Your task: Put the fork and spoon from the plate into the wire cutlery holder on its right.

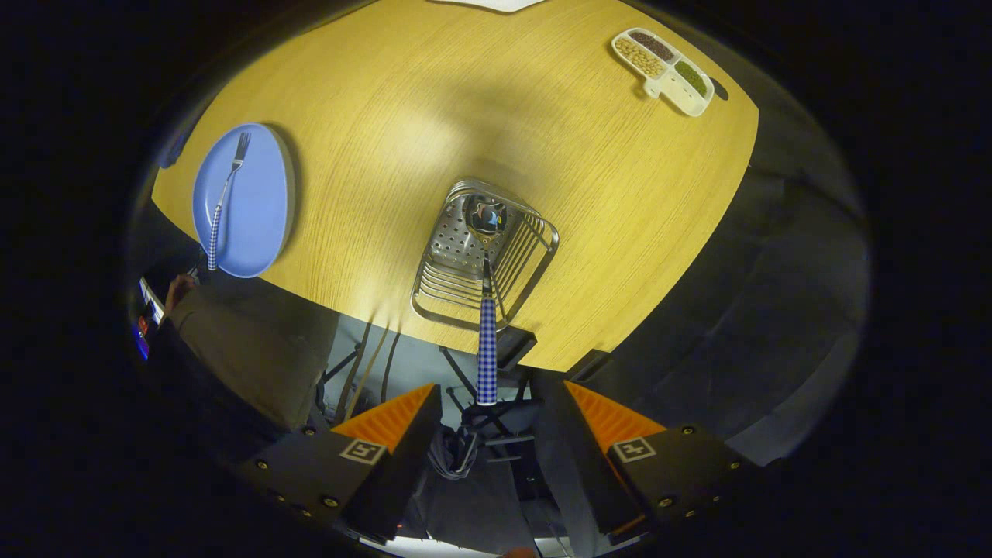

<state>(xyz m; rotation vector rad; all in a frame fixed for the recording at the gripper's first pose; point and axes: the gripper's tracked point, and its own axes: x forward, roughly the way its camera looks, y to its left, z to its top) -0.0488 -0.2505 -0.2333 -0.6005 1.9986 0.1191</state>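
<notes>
I look down from above the table. The spoon [487,341], with a blue-and-white checked handle, stands in the wire cutlery holder [480,256], bowl down and handle end pointing up between my fingers. My gripper [500,415] is open above it, and neither finger touches the handle. The fork [221,203], with the same checked handle, lies on the blue plate [260,209], well to the left of the holder.
The wooden table [465,116] ends close below the holder. A white divided dish [663,70] of beans and grains sits at the far right. A person's sleeve [232,349] and hand show by the plate's near side. Cables run under the table.
</notes>
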